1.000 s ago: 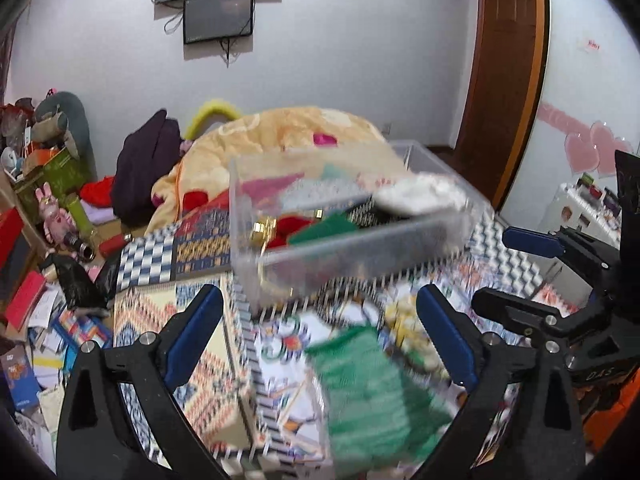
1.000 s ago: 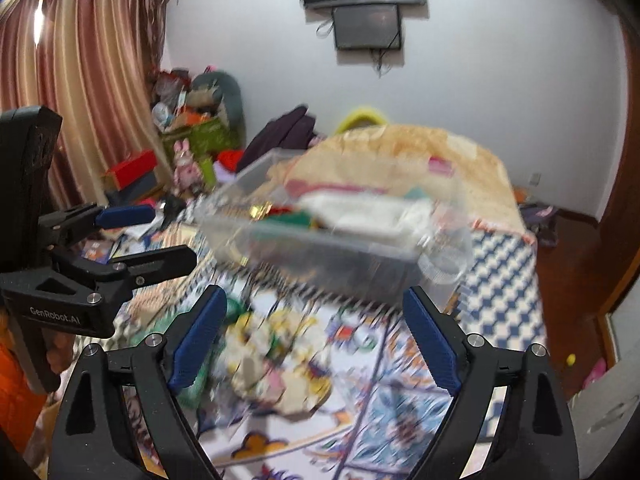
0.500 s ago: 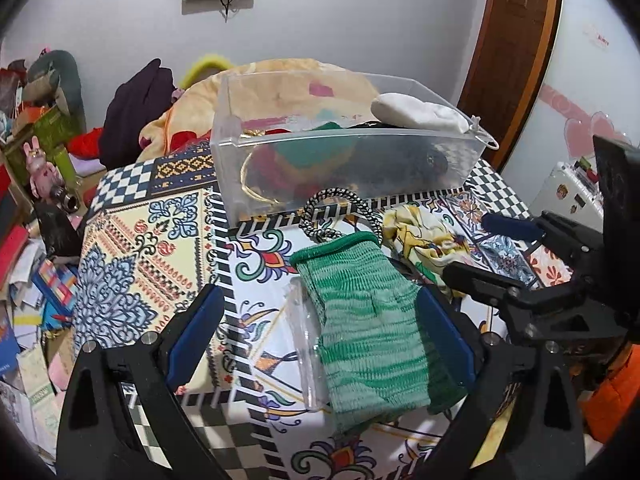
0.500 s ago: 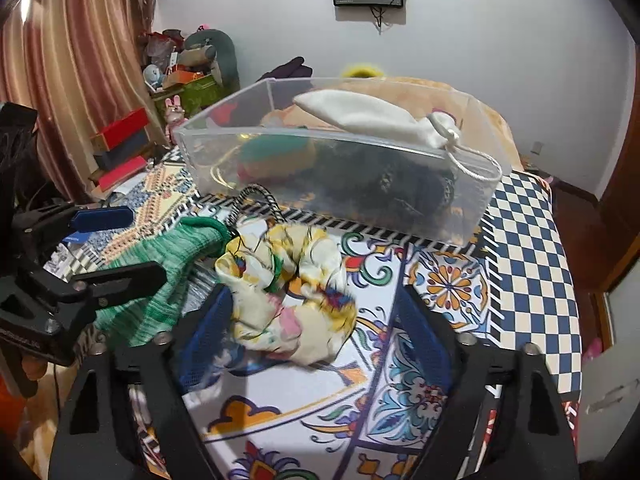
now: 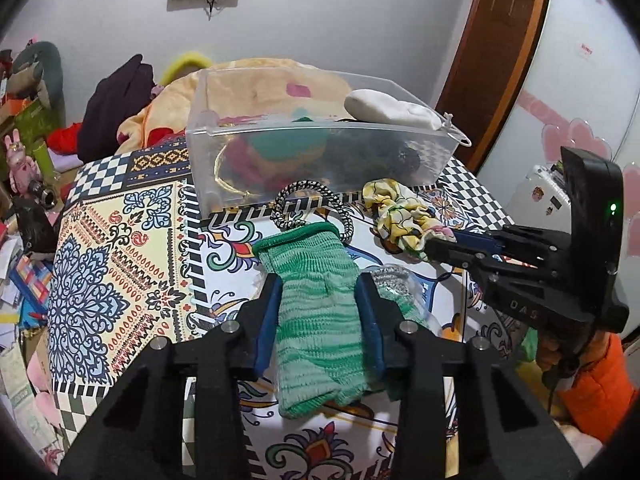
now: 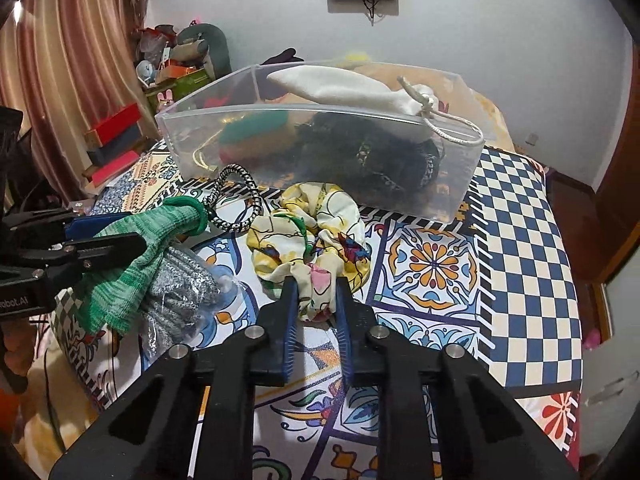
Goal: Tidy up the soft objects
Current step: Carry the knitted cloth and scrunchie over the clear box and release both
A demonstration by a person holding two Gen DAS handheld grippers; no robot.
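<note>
My left gripper (image 5: pixel 318 292) is shut on a green knit sock (image 5: pixel 316 308) lying on the patterned table; it also shows at the left of the right wrist view (image 6: pixel 132 248). My right gripper (image 6: pixel 316 284) is shut on the near edge of a yellow floral scrunchie (image 6: pixel 308 236), also seen in the left wrist view (image 5: pixel 404 216). A clear plastic bin (image 5: pixel 320 160) (image 6: pixel 320 152) stands behind them, holding a white drawstring pouch (image 6: pixel 340 88), dark items and a red-green-yellow item. A black-and-white braided hair band (image 5: pixel 316 208) lies in front of the bin.
A grey knit item in clear wrap (image 6: pixel 180 284) lies under the green sock. A bed with a yellow blanket (image 5: pixel 248 84) is behind the table. Clutter and boxes (image 6: pixel 116 136) are at the left; a door (image 5: pixel 500 56) at the right.
Both grippers came down to the table and closed: the left on the green sock, the right on the scrunchie. Both were open before.
</note>
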